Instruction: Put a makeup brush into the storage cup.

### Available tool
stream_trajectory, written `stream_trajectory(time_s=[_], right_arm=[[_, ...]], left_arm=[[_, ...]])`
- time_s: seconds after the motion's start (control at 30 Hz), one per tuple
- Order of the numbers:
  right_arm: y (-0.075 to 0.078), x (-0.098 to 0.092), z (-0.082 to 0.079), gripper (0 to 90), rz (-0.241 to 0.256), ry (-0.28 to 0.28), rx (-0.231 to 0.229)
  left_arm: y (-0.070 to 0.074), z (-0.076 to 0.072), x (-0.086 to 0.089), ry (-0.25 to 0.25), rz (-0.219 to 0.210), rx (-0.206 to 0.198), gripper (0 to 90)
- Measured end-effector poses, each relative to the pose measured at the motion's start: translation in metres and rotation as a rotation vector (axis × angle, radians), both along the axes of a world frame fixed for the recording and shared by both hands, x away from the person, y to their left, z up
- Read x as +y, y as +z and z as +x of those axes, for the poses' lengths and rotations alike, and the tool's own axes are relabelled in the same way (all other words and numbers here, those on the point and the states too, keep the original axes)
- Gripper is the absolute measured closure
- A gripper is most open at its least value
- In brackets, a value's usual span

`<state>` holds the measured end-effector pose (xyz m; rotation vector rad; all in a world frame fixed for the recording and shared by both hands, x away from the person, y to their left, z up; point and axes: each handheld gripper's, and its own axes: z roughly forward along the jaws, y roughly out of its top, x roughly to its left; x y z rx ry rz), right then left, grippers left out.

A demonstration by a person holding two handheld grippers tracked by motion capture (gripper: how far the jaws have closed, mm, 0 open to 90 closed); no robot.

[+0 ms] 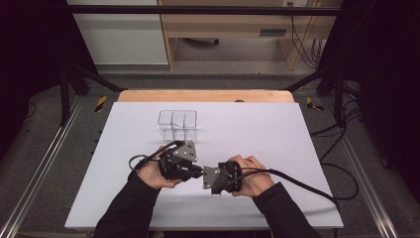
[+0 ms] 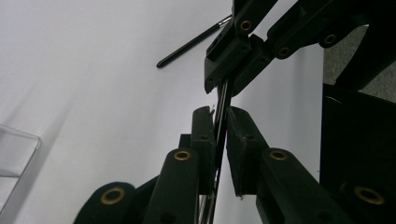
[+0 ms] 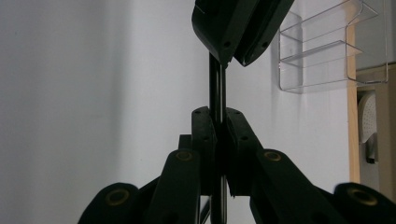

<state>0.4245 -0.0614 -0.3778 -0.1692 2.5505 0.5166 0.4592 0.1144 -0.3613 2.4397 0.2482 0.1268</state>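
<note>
A thin black pen-like stick (image 3: 215,86) spans the short gap between my two grippers, which face each other tip to tip over the white table (image 1: 277,139). In the right gripper view my right gripper (image 3: 218,114) is shut on one end, and the left gripper (image 3: 231,58) clamps the other end just beyond. The left gripper view has the same stick (image 2: 223,100) running from my left gripper (image 2: 220,114) up into the right gripper (image 2: 229,86). From above, the left gripper (image 1: 197,171) and right gripper (image 1: 205,176) meet at the table's near middle, hiding the stick.
A second black stick (image 2: 191,44) lies flat on the table beyond the grippers. A clear plastic organizer (image 1: 177,124) with compartments stands farther back at centre left. The table's wooden far edge (image 1: 205,95) lies behind it.
</note>
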Motion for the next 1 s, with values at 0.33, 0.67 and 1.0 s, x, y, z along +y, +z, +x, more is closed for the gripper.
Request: stream_trajectory(time_s=[0.33, 0.67, 1.0], right_arm=[[0.001, -0.004, 0.009, 84.2, 0.043, -0.076, 0.052], [-0.002, -0.013, 0.021, 84.2, 0.085, -0.167, 0.096], [-0.004, -0.029, 0.029, 84.2, 0.195, -0.255, 0.145]], left_arm=[[0.003, 0.003, 0.016, 0.11, -0.081, -0.07, 50.8], [0.001, 0.007, 0.036, 0.225, -0.143, -0.107, 25.5], [-0.007, 0.008, 0.053, 0.346, -0.232, -0.106, 16.6]])
